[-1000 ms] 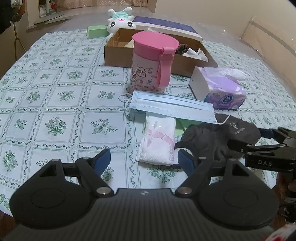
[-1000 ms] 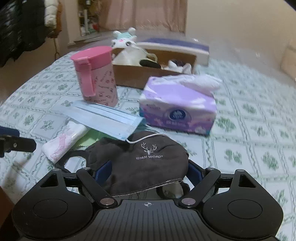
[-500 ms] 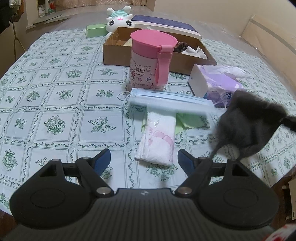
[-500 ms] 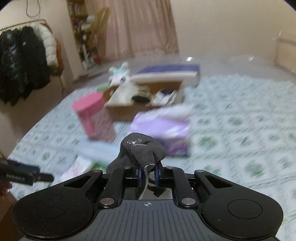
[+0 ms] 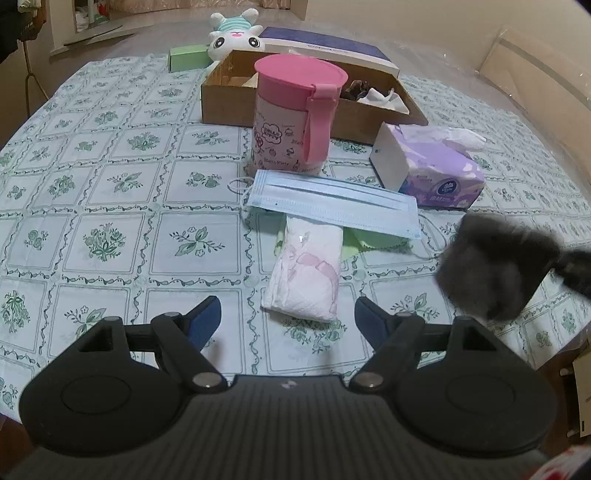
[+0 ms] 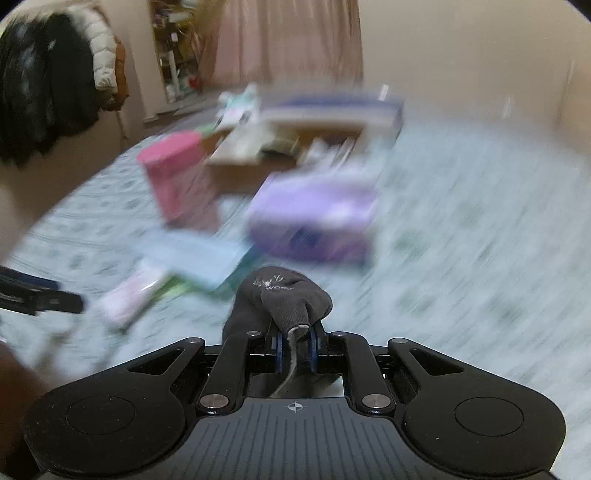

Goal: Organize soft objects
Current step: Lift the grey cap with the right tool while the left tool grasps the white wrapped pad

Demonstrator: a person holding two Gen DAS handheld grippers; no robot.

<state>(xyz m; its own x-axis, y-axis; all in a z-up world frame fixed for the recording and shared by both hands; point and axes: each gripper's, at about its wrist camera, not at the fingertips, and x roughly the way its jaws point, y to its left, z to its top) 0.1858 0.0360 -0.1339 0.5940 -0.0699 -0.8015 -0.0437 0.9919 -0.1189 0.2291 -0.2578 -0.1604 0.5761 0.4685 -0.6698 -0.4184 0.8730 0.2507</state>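
A: Report the state of the right gripper [image 6: 294, 350].

B: Its fingers are pressed close together and pinch a fold of the dark cloth mask [image 6: 282, 299]. The mask is off the table and bunches over the fingertips. The right wrist view is blurred, so finer detail cannot be read.

A: Where does the mask appear in the left wrist view?

B: At the right side, as a dark blurred mass [image 5: 495, 266] above the tablecloth [image 5: 110, 206], in front of the purple tissue pack [image 5: 432, 173].

A: Report the left gripper [image 5: 288, 317].

B: Its fingers are spread wide with nothing between them. It hangs above the tablecloth, just short of the white and pink packet [image 5: 306, 273].

A: List the remaining items.

B: A blue surgical mask [image 5: 332, 203] lies flat, overlapping the far end of the packet. A green cloth [image 5: 376, 240] shows beneath both. A pink cup [image 5: 295, 114] stands behind the surgical mask. A cardboard box [image 5: 229, 99] lies beyond the cup, with a plush toy [image 5: 236, 33] at its far end.
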